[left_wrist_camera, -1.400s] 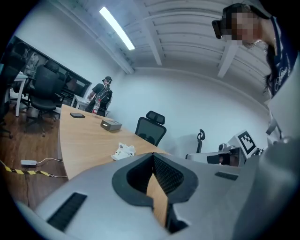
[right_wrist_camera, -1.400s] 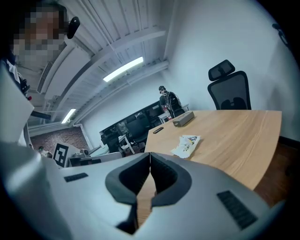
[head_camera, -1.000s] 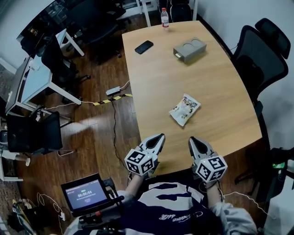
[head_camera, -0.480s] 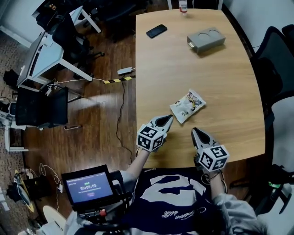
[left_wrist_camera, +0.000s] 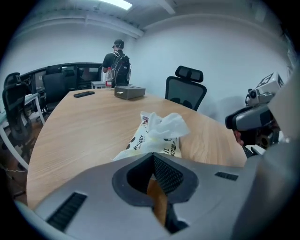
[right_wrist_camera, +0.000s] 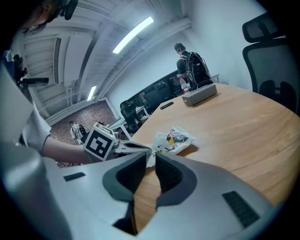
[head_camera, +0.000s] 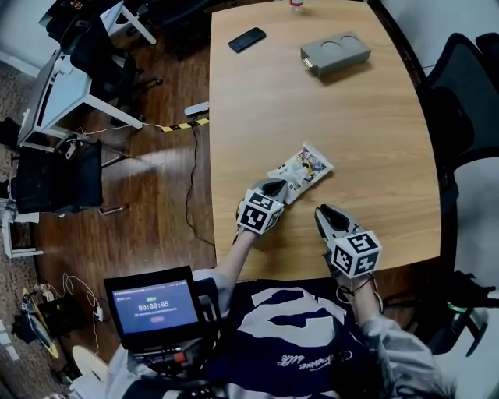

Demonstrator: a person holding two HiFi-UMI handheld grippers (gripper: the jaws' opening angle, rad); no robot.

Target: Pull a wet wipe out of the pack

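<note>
The wet wipe pack (head_camera: 301, 169) lies flat on the wooden table (head_camera: 374, 132), white with a printed label. A crumpled white wipe (left_wrist_camera: 167, 124) sticks up out of its top. My left gripper (head_camera: 273, 187) is shut, and its tips sit at the pack's near left end; I cannot tell whether they pinch the pack. In the left gripper view the pack (left_wrist_camera: 150, 140) lies just beyond that gripper (left_wrist_camera: 152, 157). My right gripper (head_camera: 321, 210) hovers over bare table to the right of and short of the pack. Its jaws are opening, with nothing between them (right_wrist_camera: 146, 159).
At the table's far end lie a black phone (head_camera: 247, 38), a grey box with two round recesses (head_camera: 335, 53) and a bottle (head_camera: 296, 4). Black office chairs (head_camera: 460, 93) stand to the right. A person (left_wrist_camera: 117, 61) stands beyond the table. A tablet screen (head_camera: 152, 305) is at my left.
Both grippers have moved forward over the table towards the pack. The left one came further and lower and now reaches the pack's near end. The right one advanced a little.
</note>
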